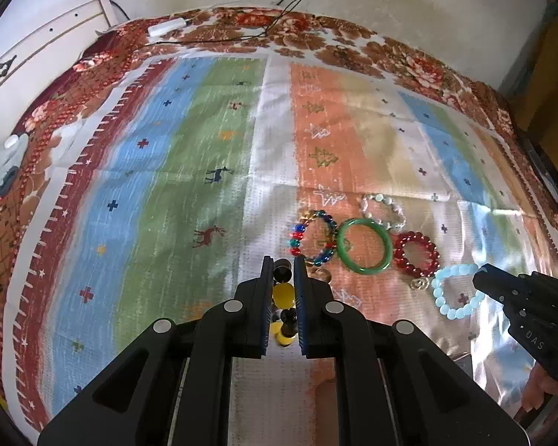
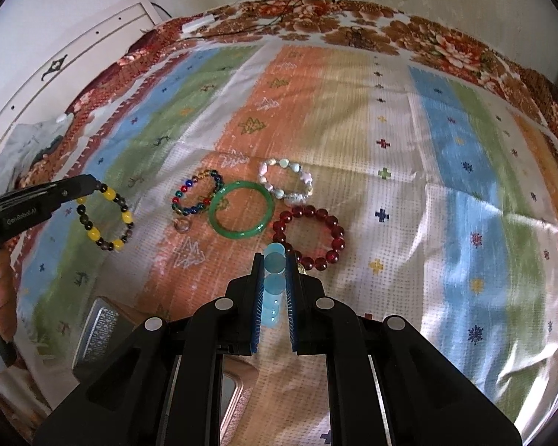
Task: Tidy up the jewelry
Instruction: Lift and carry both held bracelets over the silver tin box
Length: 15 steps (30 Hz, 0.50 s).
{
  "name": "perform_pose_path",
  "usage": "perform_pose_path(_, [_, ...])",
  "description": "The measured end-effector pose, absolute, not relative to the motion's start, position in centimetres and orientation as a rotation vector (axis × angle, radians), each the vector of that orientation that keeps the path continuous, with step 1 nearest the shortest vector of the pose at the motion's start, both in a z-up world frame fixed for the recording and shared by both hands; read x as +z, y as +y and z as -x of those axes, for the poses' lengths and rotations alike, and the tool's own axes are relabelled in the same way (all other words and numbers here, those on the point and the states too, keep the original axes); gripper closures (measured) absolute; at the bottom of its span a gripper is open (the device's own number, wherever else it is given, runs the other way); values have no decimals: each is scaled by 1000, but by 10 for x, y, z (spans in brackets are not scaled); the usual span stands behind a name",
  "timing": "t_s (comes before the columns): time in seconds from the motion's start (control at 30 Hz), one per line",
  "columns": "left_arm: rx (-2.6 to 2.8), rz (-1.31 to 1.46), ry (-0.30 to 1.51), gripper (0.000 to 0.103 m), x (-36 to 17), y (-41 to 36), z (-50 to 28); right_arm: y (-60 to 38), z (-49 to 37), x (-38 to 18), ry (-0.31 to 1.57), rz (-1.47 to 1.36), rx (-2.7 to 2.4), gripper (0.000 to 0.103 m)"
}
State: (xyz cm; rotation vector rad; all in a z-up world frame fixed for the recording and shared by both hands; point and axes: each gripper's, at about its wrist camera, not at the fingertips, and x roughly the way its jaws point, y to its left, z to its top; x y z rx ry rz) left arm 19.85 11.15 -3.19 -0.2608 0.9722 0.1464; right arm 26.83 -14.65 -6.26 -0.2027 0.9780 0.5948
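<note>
Bracelets are being pinched: my left gripper (image 1: 282, 265) clamping the yellow-and-dark one (image 2: 104, 219), my right gripper (image 2: 274, 260) squeezing the pale-blue one (image 1: 454, 290).

Background clutter on striped cloth (image 1: 175, 156), floral bedspread (image 1: 316, 33) under it.
White adapter (image 1: 166, 26) with black cables (image 1: 279, 18) at bedspread's far edge; white panelled furniture (image 1: 44, 37) beyond far-left corner; grey ribbed box (image 2: 98, 325) at cloth's near-left edge.

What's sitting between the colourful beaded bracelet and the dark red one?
The green bangle lies between the multicoloured bracelet and the red bead bracelet, touching or nearly touching the multicoloured one. The right wrist view shows it best.
</note>
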Motion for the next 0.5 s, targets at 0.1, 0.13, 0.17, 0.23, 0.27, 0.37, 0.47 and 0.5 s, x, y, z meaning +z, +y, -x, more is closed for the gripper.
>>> perform_pose_path(0.1, [136, 257, 951, 93, -24, 109, -195, -148, -263, -53, 950, 198, 607, 91])
perform_pose_path(0.13, [132, 255, 944, 93, -22, 107, -194, -147, -261, -51, 945, 196, 609, 91])
perform_pose_path(0.17, [126, 253, 935, 93, -19, 106, -192, -148, -259, -47, 937, 195, 615, 91])
perform_pose_path(0.23, [116, 252, 922, 93, -14, 103, -190, -148, -256, -44, 927, 199, 618, 91])
perform_pose_path(0.27, [111, 250, 917, 93, -12, 102, -189, -148, -255, -43, 921, 202, 619, 91])
perform_pose_path(0.37, [107, 240, 903, 93, -7, 98, -186, -149, -252, -40, 913, 205, 624, 91])
perform_pose_path(0.47, [101, 229, 884, 93, -1, 94, -183, -149, -247, -35, 892, 212, 624, 91])
perform_pose_path(0.5, [100, 224, 878, 93, 1, 93, -182, -149, -246, -34, 889, 213, 625, 91])
